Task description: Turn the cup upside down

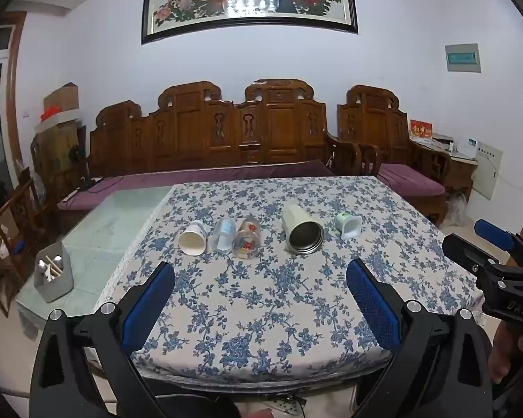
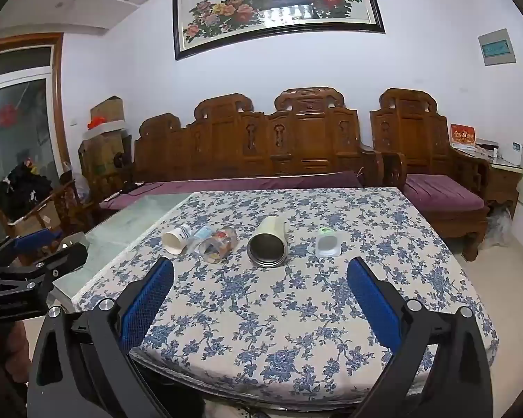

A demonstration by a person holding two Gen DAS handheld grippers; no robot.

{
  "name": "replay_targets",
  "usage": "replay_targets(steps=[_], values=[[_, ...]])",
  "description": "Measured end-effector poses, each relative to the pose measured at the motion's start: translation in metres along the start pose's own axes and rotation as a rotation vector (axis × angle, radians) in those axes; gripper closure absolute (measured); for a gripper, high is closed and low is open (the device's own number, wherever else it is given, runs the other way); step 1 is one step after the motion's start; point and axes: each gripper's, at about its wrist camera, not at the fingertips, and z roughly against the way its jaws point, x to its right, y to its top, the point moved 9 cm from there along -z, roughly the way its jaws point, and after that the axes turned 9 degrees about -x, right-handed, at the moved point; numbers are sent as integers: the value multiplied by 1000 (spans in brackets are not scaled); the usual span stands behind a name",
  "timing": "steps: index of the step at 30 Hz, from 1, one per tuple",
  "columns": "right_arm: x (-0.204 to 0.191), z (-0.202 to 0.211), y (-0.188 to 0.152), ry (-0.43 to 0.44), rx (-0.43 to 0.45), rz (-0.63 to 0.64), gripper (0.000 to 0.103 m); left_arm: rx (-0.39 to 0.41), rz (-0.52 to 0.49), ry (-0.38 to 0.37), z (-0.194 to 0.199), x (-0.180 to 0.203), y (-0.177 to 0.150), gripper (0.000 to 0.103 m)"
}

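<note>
Several cups lie on their sides in a row on the blue-flowered tablecloth [image 1: 261, 306]: a white paper cup [image 1: 192, 239], a clear plastic cup [image 1: 222, 234], a printed glass [image 1: 246, 239], a cream steel-lined tumbler [image 1: 301, 229] and a small green-and-white cup [image 1: 347, 225]. They also show in the right wrist view: paper cup [image 2: 176, 238], plastic cup [image 2: 201, 235], glass [image 2: 218, 244], tumbler [image 2: 268, 241], small cup [image 2: 327, 243]. My left gripper [image 1: 260, 271] is open and empty, short of the row. My right gripper [image 2: 260, 271] is open and empty too.
A grey holder with chopsticks [image 1: 53, 276] stands on the bare glass tabletop [image 1: 108, 230] at left. A carved wooden sofa [image 1: 209, 132] with purple cushions runs behind the table. The right gripper shows at the left view's right edge [image 1: 495, 254].
</note>
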Motion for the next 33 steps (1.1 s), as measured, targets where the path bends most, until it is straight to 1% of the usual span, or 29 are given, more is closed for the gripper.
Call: replay_targets(steps=[5, 14, 26, 33], values=[[0, 1, 0, 8, 0, -7, 3, 13, 2, -5, 3, -1, 0, 8], [1, 0, 0, 3, -1, -13, 3, 11, -3, 0, 0, 3, 2, 8], [0, 1, 1, 4, 1, -13, 3, 18, -1, 5, 10, 2, 12, 8], [3, 0, -2, 5, 1, -13, 3, 19, 1, 6, 9, 1, 11, 8]])
